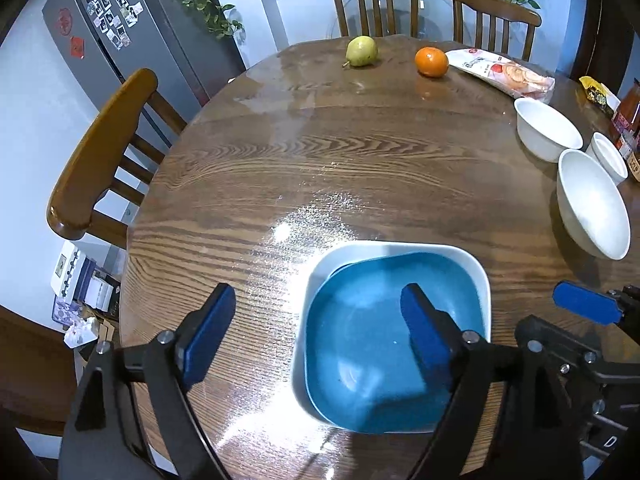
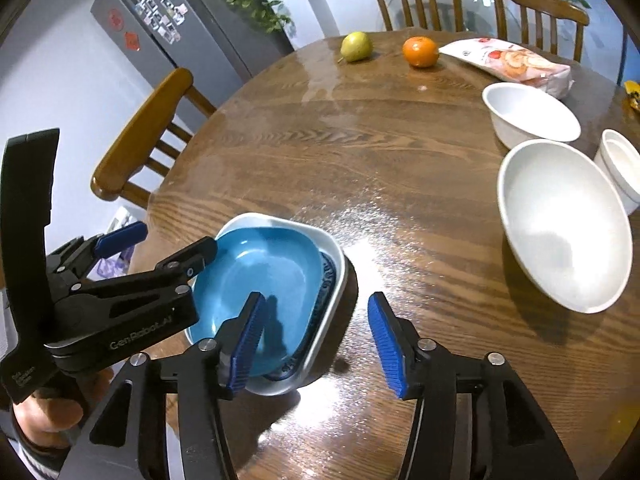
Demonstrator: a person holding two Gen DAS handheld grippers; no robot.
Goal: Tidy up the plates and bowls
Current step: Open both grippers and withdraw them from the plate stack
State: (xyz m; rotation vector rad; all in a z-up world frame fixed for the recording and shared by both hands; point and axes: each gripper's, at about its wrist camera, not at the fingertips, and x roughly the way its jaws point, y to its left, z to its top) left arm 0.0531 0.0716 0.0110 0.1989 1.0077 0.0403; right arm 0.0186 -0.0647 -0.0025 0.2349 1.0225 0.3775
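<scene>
— How far along is the tidying?
— A blue plate (image 1: 360,344) sits nested in a white plate (image 1: 478,280) on the bench (image 1: 320,168). Three white bowls (image 2: 560,220) remain unstacked, right. Left claw (image 1: 316,336) and right claw (image 2: 318,344) gape, empty.

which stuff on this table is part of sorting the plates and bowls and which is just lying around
Part of the job: blue plate nested in the white square dish; big white bowl; second white bowl; small white cup-like bowl.

Just lying about: pear, orange, snack packet, yellow wrapper.
</scene>
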